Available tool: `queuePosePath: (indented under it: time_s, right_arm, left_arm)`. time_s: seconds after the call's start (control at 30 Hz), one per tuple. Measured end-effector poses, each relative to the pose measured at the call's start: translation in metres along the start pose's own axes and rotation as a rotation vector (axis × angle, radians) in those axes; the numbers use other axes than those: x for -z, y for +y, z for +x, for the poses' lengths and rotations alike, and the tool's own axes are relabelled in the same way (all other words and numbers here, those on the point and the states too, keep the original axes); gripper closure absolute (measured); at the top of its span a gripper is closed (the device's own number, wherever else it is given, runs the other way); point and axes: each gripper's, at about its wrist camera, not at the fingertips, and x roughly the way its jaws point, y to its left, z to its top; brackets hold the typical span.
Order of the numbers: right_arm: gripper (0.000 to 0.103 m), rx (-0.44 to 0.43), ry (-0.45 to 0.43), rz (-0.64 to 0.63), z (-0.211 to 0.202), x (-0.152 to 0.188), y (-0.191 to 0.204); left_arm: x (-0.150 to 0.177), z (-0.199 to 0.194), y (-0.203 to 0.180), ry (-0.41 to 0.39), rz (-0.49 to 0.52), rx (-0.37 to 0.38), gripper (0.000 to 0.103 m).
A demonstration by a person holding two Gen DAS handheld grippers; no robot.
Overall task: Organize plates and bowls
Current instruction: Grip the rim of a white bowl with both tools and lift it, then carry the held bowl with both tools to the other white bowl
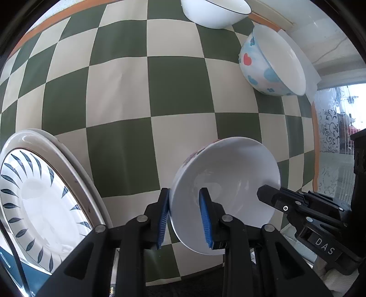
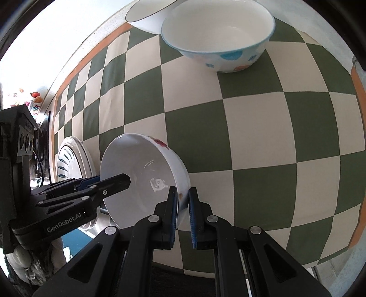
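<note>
- Your left gripper [image 1: 185,219] is clamped on the rim of the shallow bowl [image 1: 228,194]: one blue pad [image 1: 163,225] outside the wall, the other inside.
- Your right gripper [image 2: 183,216] is clamped on the opposite side of the same bowl [image 2: 139,176], wall pinched between its blue pads [image 2: 193,225].
- So both grippers hold 1 bowl, each on its own side of the rim; each gripper shows up in the other's cam, reaching in from the side.
- Bowl is white inside, w/ red & orange flower marks on the outer wall. It's tilted, opening facing the cams. Can't tell if its base touches the tablecloth [image 1: 128,96] or sits just above it.
- Bowl is at the near edge of the green & cream checked cloth, just beside the plate stack.
- Plate stack [image 1: 34,194]: top plate has dark leaf strokes round the rim, w/ a wider pale plate under it. Sits on the left side of the held bowl, near the table edge.
- Deep bowl w/ blue & red hearts [image 1: 272,64] stands far across the cloth, well apart from the held one, empty.
- Plain white bowl w/ thin dark rim line [image 1: 215,11] is just beside the heart bowl at the far edge; in the right cam the 2 overlap, can't tell if touching.
</note>
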Motion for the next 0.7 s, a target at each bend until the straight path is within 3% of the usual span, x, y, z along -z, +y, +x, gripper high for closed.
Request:
queuePosePath:
  time_s: [0.4, 0.57, 0.7]
  right_arm:
    - [0.092, -0.018, 0.017, 0.016, 0.004, -0.002, -0.007]
    - [0.092, -0.07, 0.0, 0.043, -0.016, -0.006, -0.016]
    - [0.092, -0.045, -0.065, 0.025, -0.049, -0.016, -0.02]
  left_arm:
    - [0.006, -0.01, -0.001, -0.014, -0.007, -0.022, 0.08]
    - [0.008, -0.052, -0.01, -0.11, -0.006, -0.052, 0.078]
    - [-0.013, -0.085, -0.025, -0.183, 0.0, -0.023, 0.071]
